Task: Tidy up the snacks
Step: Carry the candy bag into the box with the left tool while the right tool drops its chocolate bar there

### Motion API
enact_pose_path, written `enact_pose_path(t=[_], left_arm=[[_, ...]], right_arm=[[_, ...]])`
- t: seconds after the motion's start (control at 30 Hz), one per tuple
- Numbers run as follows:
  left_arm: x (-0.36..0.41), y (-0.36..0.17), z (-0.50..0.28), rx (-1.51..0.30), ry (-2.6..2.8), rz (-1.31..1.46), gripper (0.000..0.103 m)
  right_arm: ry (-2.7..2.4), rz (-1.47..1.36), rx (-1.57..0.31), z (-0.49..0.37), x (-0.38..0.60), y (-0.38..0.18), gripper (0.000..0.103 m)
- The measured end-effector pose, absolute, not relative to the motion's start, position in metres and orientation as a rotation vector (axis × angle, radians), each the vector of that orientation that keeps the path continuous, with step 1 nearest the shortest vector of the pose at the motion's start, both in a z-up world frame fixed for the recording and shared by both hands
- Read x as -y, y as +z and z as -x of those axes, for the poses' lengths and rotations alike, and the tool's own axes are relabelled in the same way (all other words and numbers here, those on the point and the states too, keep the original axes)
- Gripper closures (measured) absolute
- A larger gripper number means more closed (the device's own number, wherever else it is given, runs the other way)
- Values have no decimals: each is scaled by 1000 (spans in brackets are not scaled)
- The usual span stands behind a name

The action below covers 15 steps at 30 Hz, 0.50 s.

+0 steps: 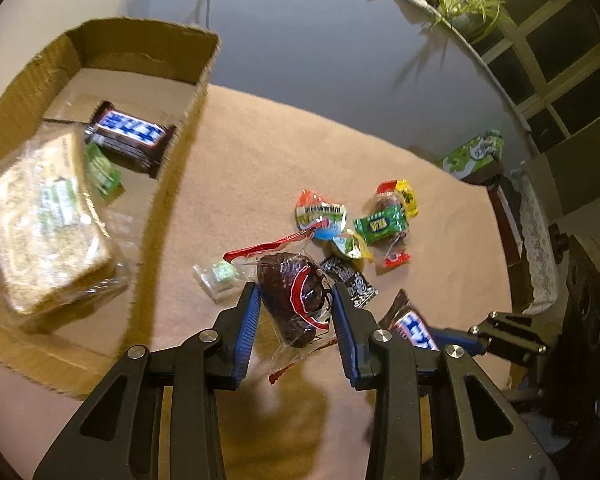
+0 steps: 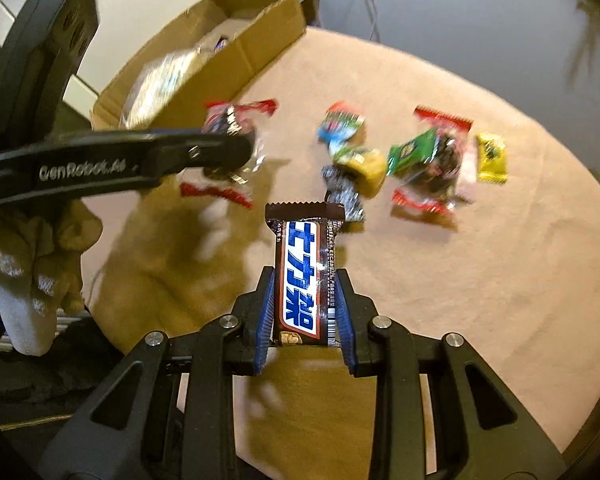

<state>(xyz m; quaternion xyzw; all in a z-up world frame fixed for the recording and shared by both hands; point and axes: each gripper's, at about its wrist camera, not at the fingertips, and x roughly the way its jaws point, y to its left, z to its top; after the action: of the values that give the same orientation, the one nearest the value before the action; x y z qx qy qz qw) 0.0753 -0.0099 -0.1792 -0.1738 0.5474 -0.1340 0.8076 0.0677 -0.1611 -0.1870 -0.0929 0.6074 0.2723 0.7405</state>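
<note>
My left gripper (image 1: 295,288) is shut on a dark brown snack (image 1: 288,280) in a clear wrapper with red ends, lifted just above the pinkish table (image 1: 260,160). The right wrist view shows that snack (image 2: 230,126) at the tip of the left gripper's finger. My right gripper (image 2: 305,272) is shut on a chocolate bar (image 2: 300,256) with blue lettering, gripped by its sides. An open cardboard box (image 1: 204,80) at the left holds a wrapped sandwich (image 1: 48,224), another chocolate bar (image 1: 130,132) and a green packet (image 1: 104,172).
Several loose wrapped sweets (image 1: 364,224) lie in a cluster mid-table, with a black packet (image 1: 352,280) and a small clear packet (image 1: 218,278) nearer me. A green tissue box (image 1: 476,152) and a plant (image 1: 468,0) stand beyond the table's far edge. A gloved hand (image 2: 28,280) is at left.
</note>
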Motion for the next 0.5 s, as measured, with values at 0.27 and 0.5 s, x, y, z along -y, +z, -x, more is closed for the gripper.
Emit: enact_pose_path(t=[0.27,0.5], left_arm=[[-13,-155,-72,-1101,-248,361,68],[-44,-147,-72,-1073,-181,373,68]], right_arm=[[615,196,-1257,-96,160,-155,74],[644,214,-1208,-110,139,-139,74]])
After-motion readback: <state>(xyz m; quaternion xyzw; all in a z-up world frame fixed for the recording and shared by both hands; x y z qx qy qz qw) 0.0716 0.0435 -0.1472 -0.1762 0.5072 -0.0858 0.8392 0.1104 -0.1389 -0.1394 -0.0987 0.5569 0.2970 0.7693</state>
